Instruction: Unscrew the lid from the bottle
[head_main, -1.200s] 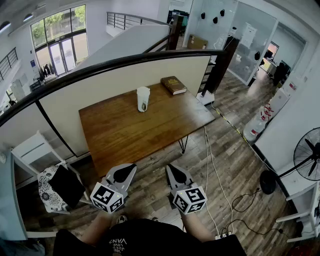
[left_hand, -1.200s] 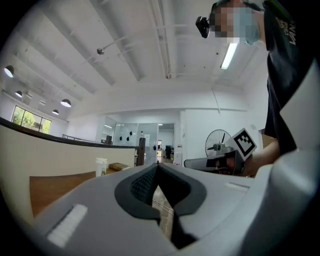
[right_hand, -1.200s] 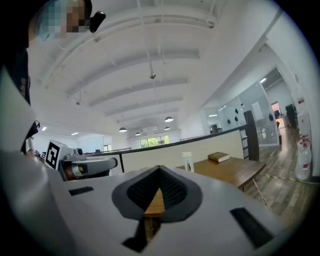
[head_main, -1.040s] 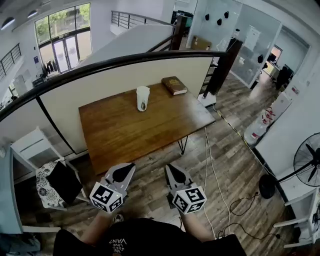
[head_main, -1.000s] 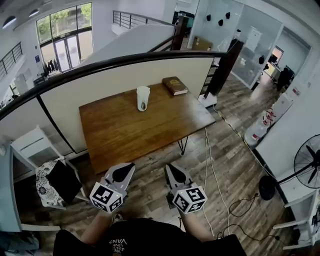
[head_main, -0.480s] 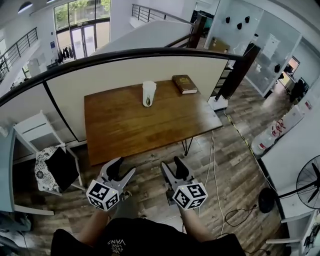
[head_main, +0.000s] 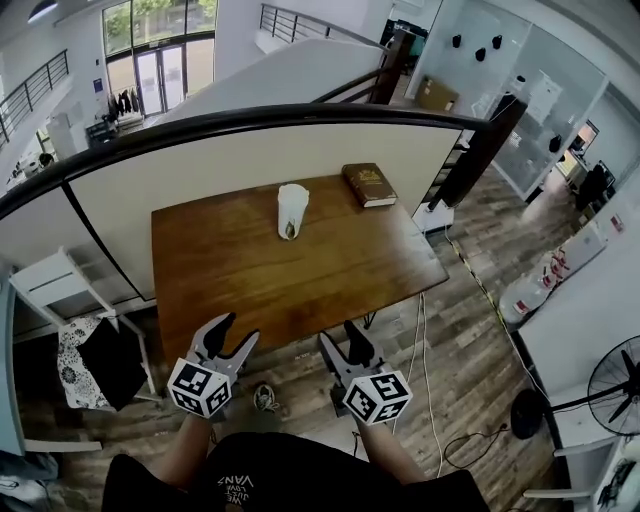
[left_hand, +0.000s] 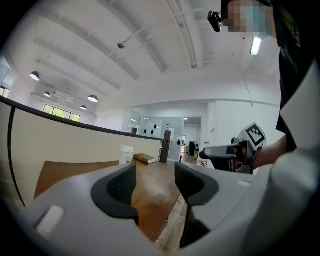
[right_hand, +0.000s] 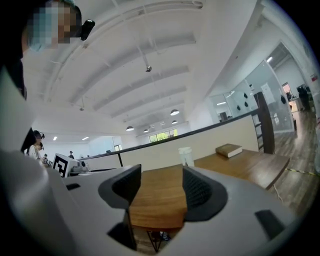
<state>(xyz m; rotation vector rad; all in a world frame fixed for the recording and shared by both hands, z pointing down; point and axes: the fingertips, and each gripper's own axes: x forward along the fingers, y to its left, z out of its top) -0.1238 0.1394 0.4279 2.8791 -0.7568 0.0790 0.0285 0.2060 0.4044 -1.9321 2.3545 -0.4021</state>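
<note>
Wooden table (head_main: 300, 275), bottle (head_main: 291, 211) and book (head_main: 369, 185) at far side, railing (head_main: 250, 118) behind.
Table nearer than before; my left claw (head_main: 236, 330) and right claw (head_main: 340, 335) had just opened, both empty.

Smooth, lightly glossy wooden table (head_main: 300, 280), whitish translucent plastic bottle (head_main: 292, 212), matt wood-plank floor (head_main: 470, 335)
</note>
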